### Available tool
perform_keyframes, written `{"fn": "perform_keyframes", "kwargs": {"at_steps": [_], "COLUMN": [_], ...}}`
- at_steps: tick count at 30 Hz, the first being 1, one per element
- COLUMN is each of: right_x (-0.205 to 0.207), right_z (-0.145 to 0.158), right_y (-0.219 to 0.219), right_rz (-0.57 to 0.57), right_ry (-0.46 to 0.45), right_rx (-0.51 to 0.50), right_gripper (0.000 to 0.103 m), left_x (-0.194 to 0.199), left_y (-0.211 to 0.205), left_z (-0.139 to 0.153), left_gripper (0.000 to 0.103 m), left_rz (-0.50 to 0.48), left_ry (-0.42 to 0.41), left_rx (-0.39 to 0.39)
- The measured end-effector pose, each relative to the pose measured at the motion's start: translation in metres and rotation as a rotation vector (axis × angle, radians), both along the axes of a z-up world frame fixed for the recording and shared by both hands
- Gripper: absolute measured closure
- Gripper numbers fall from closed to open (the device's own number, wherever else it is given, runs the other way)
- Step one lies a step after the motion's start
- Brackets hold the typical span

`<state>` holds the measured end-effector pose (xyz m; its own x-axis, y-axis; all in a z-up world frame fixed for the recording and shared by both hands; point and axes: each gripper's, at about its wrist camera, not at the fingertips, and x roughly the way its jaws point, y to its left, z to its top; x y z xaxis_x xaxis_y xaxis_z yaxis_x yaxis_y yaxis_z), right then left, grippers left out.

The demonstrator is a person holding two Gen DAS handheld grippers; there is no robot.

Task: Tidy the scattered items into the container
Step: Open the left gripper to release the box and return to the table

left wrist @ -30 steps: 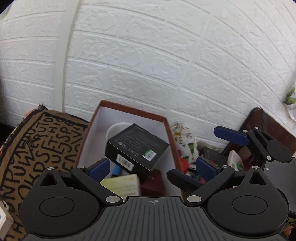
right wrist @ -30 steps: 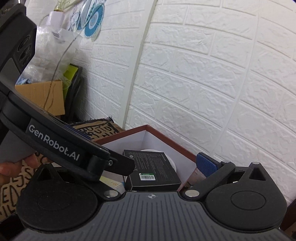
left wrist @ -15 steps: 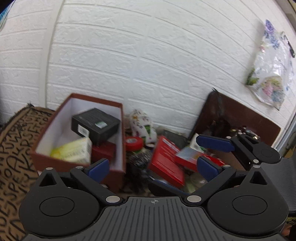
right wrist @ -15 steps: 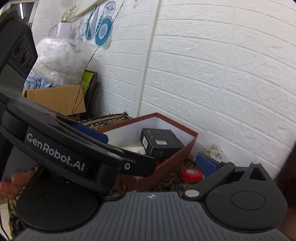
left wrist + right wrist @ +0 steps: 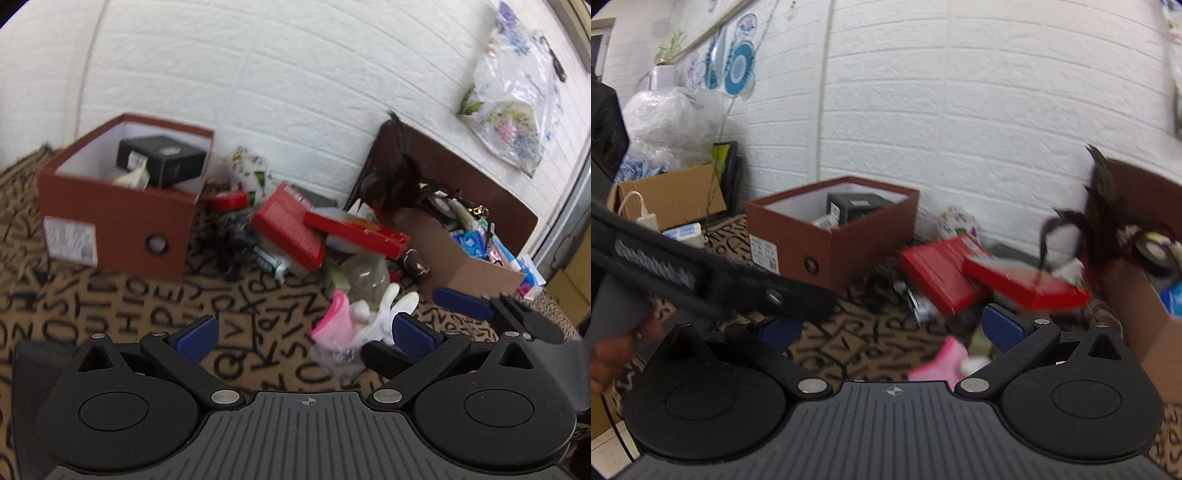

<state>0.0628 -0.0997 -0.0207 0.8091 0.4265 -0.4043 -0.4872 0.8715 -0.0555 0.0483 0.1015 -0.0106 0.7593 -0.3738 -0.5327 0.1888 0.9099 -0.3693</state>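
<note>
Far beyond the left fingers (image 5: pixel 194 334) sits the open brown cardboard box (image 5: pixel 118 218) (already part filled). Both pairs of fingers are spread and carry nothing. The step looks like reaching for another scattered item. Nearest is a pink-and-white soft toy (image 5: pixel 354 314), just ahead of the right fingers (image 5: pixel 1001 326), needing a downward pinch.

Left wrist view sits low over the letter-print rug (image 5: pixel 122 314), facing the white brick wall (image 5: pixel 295 81); brown box (image 5: pixel 114 225) at 10 o'clock, near. Right wrist view looks from further right and back, same wall (image 5: pixel 960 110) ahead, box (image 5: pixel 831 240) at 11 o'clock. Both share box, red cartons (image 5: pixel 291 229) (image 5: pixel 938 273), rug
</note>
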Motion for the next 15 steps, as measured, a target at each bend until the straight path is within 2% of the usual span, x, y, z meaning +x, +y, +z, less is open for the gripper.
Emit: {"fn": "perform_keyframes", "kwargs": {"at_steps": [3, 6, 10, 15], "right_x": [-0.002, 0.003, 0.011, 0.022], "right_z": [-0.023, -0.041, -0.047, -0.05], "right_y": [-0.007, -0.017, -0.033, -0.056], "right_rz": [-0.045, -0.081, -0.171, -0.274], "right_ry": [0.036, 0.1, 0.112, 0.111], "right_rx": [-0.032, -0.027, -0.041, -0.054], "right_gripper": [0.0, 0.0, 0.001, 0.005], "left_x": [0.001, 0.01, 0.026, 0.05], "left_y": [0.001, -0.01, -0.029, -0.054], "left_z": [-0.016, -0.023, -0.028, -0.041], "left_gripper": [0.0, 0.0, 0.001, 0.011], "left_rz": [0.0, -0.028, -0.083, -0.158], "left_ry": [0.051, 0.06, 0.04, 0.058], "left_rx": [-0.014, -0.002, 0.006, 0.023]}}
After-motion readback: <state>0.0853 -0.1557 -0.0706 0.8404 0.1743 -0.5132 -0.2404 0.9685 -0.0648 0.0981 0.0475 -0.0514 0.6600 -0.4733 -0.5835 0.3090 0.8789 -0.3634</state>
